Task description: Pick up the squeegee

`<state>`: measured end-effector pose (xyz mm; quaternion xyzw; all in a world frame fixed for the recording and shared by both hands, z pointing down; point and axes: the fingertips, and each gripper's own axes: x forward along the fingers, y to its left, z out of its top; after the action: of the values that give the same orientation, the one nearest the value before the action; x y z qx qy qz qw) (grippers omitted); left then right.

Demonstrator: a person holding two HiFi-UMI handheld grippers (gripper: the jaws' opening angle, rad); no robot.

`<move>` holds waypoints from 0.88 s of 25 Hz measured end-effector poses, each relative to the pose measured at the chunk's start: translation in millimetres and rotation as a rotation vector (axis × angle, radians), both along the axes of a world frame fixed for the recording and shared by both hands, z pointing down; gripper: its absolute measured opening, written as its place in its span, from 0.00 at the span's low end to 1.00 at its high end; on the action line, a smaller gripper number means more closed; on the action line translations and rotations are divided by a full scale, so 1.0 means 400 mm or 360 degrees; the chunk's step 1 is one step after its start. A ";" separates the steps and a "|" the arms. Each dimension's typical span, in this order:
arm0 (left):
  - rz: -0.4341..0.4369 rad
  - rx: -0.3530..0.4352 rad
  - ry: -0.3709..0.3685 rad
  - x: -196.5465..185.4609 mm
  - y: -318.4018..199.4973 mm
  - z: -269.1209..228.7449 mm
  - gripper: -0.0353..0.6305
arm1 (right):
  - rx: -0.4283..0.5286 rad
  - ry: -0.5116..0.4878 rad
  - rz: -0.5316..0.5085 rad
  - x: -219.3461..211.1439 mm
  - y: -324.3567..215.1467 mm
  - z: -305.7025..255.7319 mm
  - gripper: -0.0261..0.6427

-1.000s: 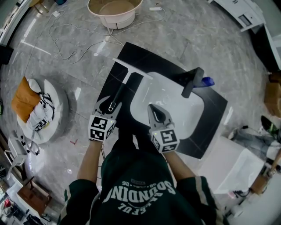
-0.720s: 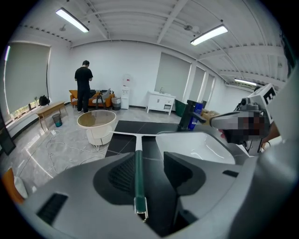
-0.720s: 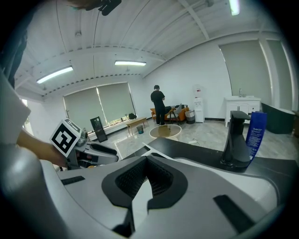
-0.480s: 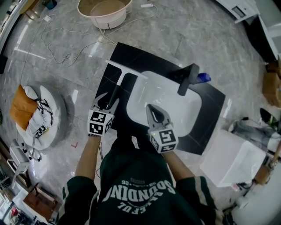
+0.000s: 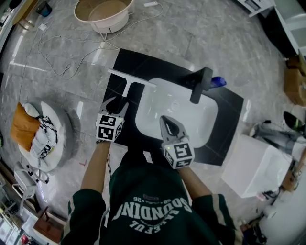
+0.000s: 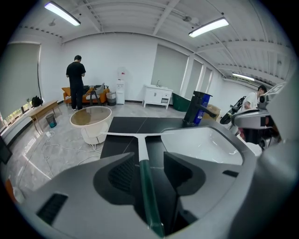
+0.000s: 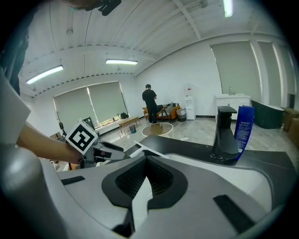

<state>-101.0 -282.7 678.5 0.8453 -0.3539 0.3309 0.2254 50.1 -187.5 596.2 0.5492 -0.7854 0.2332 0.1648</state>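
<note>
The squeegee lies on the black counter left of the white sink, white blade far, dark green handle pointing back at me. My left gripper is open and straddles that handle, with a gap showing on each side of it in the left gripper view. My right gripper is shut with nothing in it, hovering over the sink's near edge.
The white sink is set in the counter, with a black faucet and a blue bottle behind it. A beige tub and cables lie on the floor beyond. A round seat with an orange cushion stands left, a white box right.
My left gripper has slid forward along the squeegee handle toward the blade, its jaws now around the handle. The right gripper has stayed over the sink's near edge.
</note>
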 end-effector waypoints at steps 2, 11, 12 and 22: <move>0.0007 -0.0015 -0.0007 0.010 -0.008 0.015 0.31 | -0.0011 0.0007 0.0027 0.011 0.006 0.000 0.04; -0.0017 -0.0059 -0.0162 0.040 -0.078 0.069 0.31 | -0.0046 0.0005 0.0146 0.049 0.026 0.006 0.04; -0.0024 -0.0066 -0.0177 0.043 -0.083 0.075 0.31 | -0.0044 0.0007 0.0150 0.055 0.028 0.008 0.04; -0.0071 -0.0194 -0.0313 0.051 -0.088 0.143 0.29 | -0.0073 0.0017 0.0193 0.085 0.032 0.012 0.04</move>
<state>-80.5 -318.0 735.6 0.7855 -0.3721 0.4279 0.2479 84.0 -174.5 600.9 0.5931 -0.7442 0.2579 0.1671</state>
